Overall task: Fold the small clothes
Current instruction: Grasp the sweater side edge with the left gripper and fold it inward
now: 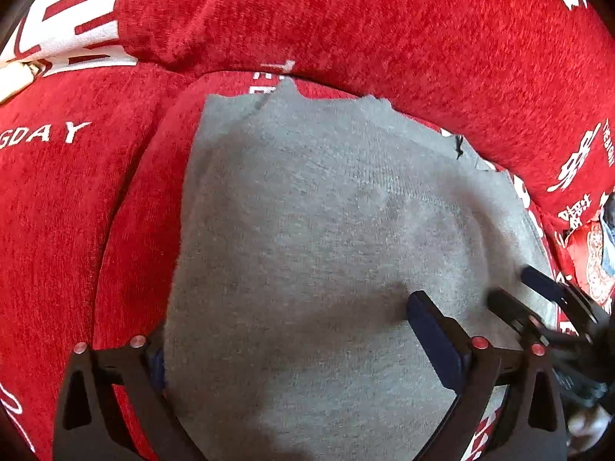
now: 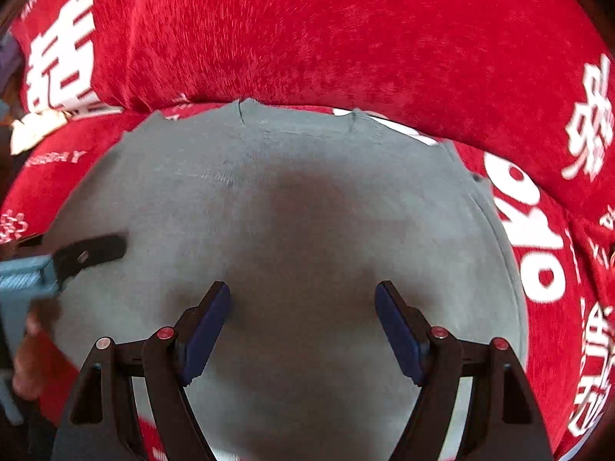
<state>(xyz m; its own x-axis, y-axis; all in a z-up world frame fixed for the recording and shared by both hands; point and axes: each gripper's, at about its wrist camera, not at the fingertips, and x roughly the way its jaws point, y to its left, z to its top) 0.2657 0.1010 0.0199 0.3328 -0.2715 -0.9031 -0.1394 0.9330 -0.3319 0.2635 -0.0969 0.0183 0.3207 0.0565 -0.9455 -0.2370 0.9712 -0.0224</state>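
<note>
One grey knit garment (image 1: 307, 230), small and laid flat, fills the middle of both wrist views on a red plush cover (image 1: 346, 19) printed with white lettering; the cover bulges into a padded roll behind it, at twelve o'clock. Starting at nine o'clock, the left gripper (image 1: 286, 338) stands spread wide over the garment's near left part, one finger at the cloth's left edge and the other above its middle, with nothing pinched between the pads. Further round, at three to four o'clock in the left wrist view, the right gripper (image 2: 303, 320) hangs over the right half of the cloth, its jaws likewise well apart and empty, blue pads facing each other above bare fabric. The garment looks light, soft and limp, a fine jersey that will drape and sag the moment it is lifted, and it will probably cling a little to the plush rather than slide. It is not fragile, but a single layer will be hard to nip from the flat middle. My judgement is that the best holds are on the edges: the left side seam near nine o'clock for one gripper, the right seam near three o'clock for the other, or the two far corners by the ribbed band at twelve o'clock.
</note>
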